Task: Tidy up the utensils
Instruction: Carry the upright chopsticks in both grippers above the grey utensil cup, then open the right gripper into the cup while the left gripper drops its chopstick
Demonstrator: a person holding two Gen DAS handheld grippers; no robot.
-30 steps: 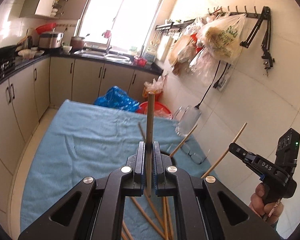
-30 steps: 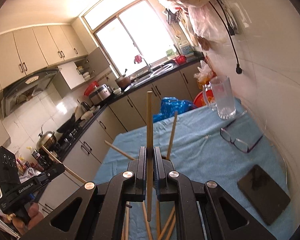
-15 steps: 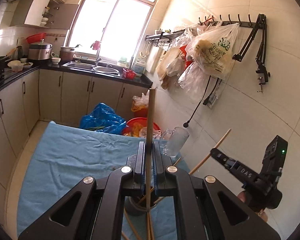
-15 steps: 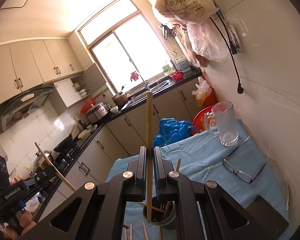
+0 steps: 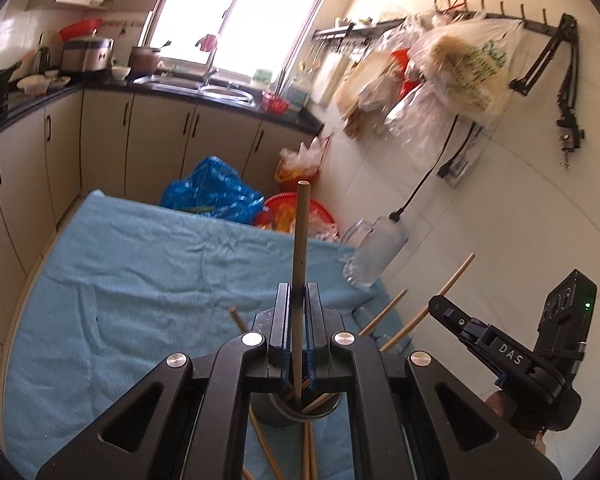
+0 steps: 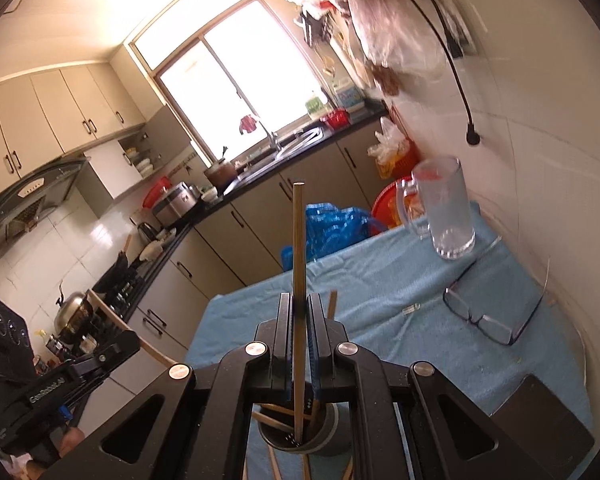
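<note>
My left gripper point(image 5: 299, 293) is shut on a wooden chopstick point(image 5: 301, 232) that stands nearly upright. Its lower end dips into a dark round holder point(image 5: 284, 414) just under the jaws, with other sticks leaning inside. To the right, my right gripper point(image 5: 436, 305) grips a slanted chopstick point(image 5: 444, 290). In the right wrist view the right gripper point(image 6: 299, 300) is shut on an upright chopstick point(image 6: 298, 240), whose tip reaches into the same holder point(image 6: 324, 438). The left gripper point(image 6: 130, 340) shows at the left edge with its chopstick point(image 6: 108, 312).
A blue towel point(image 5: 140, 272) covers the table. A glass mug point(image 6: 444, 212), eyeglasses point(image 6: 488, 316) and a black flat slab point(image 6: 540, 424) lie toward the tiled wall on the right. Loose chopsticks point(image 5: 266, 446) rest on the towel near the holder. Cabinets line the far side.
Both grippers have moved over the table with their chopsticks still gripped. The dark holder has come into view under the jaws, and both stick ends now sit in it.
</note>
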